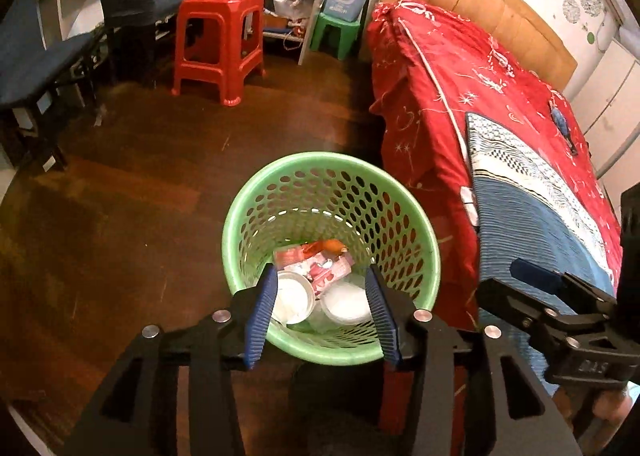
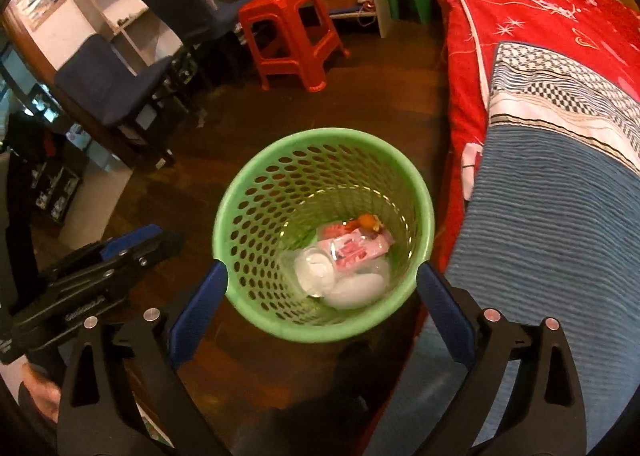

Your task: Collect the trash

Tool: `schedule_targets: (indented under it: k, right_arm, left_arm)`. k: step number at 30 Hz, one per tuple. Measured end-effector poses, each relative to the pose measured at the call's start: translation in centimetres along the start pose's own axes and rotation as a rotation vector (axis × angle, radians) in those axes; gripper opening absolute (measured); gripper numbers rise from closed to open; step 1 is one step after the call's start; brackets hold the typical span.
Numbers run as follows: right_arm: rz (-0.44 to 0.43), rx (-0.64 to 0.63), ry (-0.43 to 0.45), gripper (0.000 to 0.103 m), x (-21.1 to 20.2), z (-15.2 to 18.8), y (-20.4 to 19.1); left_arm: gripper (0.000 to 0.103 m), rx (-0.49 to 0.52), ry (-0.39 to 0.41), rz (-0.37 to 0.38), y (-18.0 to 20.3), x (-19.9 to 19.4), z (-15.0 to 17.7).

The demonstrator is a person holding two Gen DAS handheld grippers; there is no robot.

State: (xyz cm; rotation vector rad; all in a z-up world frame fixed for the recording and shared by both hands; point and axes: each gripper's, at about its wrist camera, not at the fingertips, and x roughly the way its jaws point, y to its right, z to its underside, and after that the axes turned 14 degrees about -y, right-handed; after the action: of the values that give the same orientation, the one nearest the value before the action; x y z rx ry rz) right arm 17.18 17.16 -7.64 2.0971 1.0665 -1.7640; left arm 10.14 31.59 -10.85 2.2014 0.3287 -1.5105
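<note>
A green perforated trash basket (image 1: 280, 199) stands on the dark wooden floor beside the bed; it also shows in the right wrist view (image 2: 260, 191). Inside lie white cups (image 1: 294, 296), a pink wrapper (image 1: 328, 270) and an orange scrap (image 1: 334, 244); the same trash shows in the right wrist view (image 2: 352, 252). My left gripper (image 1: 322, 276) is open and empty above the basket's near rim. My right gripper (image 2: 324, 276) is open wide and empty, its blue pads on either side of the basket. Each gripper shows at the edge of the other's view, the left gripper in the right wrist view (image 2: 132, 244).
A bed with a red cover (image 1: 460, 67) and a blue striped blanket (image 1: 532, 228) lies on the right. A red plastic stool (image 1: 218, 39), a small green stool (image 1: 336, 31), dark chairs (image 1: 36, 63) and shelves stand at the back.
</note>
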Motion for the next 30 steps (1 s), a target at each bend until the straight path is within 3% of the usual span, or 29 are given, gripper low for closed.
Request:
schedule_targets:
  k: [8, 12, 14, 19, 30]
  right_arm:
    - [0.090, -0.044, 0.058, 0.094, -5.0, 4.9, 0.0]
    - [0.128, -0.010, 0.093, 0.094, -7.4, 7.7, 1.0]
    - [0.138, 0.018, 0.105, 0.094, -8.4, 8.9, 1.7]
    - [0.186, 0.086, 0.135, 0.095, -10.8, 12.1, 3.3]
    - [0.231, 0.228, 0.211, 0.096, -14.8, 17.5, 6.5]
  left_arm:
    - [0.062, 0.029, 0.041, 0.000, 2.7, -2.9, 2.0]
    - [0.069, 0.054, 0.066, 0.003, 4.7, -4.5, 3.1]
    - [0.080, 0.065, 0.080, 0.000, 5.8, -5.3, 3.8]
    - [0.091, 0.105, 0.115, -0.005, 8.7, -7.1, 5.2]
    - [0.095, 0.232, 0.152, -0.020, 15.3, -9.1, 8.3]
